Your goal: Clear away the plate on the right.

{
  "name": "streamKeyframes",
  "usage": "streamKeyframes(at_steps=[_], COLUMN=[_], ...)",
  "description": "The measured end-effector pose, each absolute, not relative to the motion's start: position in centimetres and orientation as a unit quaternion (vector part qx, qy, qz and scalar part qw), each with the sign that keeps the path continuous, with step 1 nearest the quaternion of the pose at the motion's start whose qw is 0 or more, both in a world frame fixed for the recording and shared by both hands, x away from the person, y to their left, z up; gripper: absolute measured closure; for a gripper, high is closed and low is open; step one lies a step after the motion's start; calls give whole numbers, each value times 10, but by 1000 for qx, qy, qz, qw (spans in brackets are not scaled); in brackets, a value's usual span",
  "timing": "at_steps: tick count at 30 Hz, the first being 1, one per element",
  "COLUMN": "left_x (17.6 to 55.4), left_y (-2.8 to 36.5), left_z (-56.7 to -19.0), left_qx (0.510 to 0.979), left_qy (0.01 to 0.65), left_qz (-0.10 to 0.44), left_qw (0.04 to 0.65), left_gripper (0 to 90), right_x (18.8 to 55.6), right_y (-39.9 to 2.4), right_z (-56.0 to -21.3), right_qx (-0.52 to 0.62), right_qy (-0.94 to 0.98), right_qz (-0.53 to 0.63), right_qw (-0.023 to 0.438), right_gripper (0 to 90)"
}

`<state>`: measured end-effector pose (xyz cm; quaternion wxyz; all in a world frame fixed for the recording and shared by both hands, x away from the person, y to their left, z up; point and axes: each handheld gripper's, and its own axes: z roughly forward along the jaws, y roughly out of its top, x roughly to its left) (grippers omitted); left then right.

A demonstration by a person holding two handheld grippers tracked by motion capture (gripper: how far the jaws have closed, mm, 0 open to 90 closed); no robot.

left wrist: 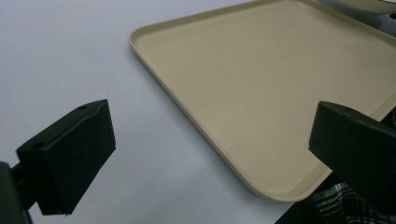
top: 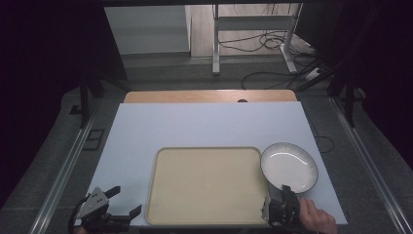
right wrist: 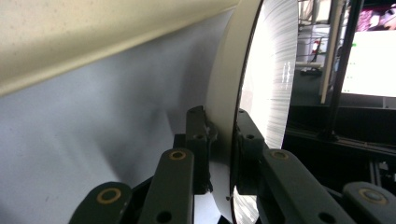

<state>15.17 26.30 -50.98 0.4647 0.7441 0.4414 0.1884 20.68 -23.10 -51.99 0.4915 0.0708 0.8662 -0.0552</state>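
Where jaws close: plate [right wrist: 261,70] rim.

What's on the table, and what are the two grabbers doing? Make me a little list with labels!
table cover: pale blue sheet
tray: beige, empty, near the front edge
plate: white with a dark streaked rim, right of the tray
right gripper: shut on the plate's near rim, one jaw under it and one on top
left gripper: jaws wide open, nothing between them, beside the tray's left corner
plate on tray: not yet
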Motion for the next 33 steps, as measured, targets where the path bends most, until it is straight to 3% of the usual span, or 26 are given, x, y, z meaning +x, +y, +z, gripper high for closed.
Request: streamKeyframes(at_steps=[23, 33], left_x=[153, 153], left_y=[263, 262], left_z=[-510, -510], left_qx=[744, 745], left_qy=[443, 442], left_qz=[188, 187], left_qw=[463, 463], left_gripper=[2, 3], right_x=[199, 202], right_y=[-195, -169], right_z=[-509, -514], right_qx=[9, -34], right_qy=[858, 868], right_qz=[-7, 38], right_qw=[513, 494], right_gripper=[790, 788])
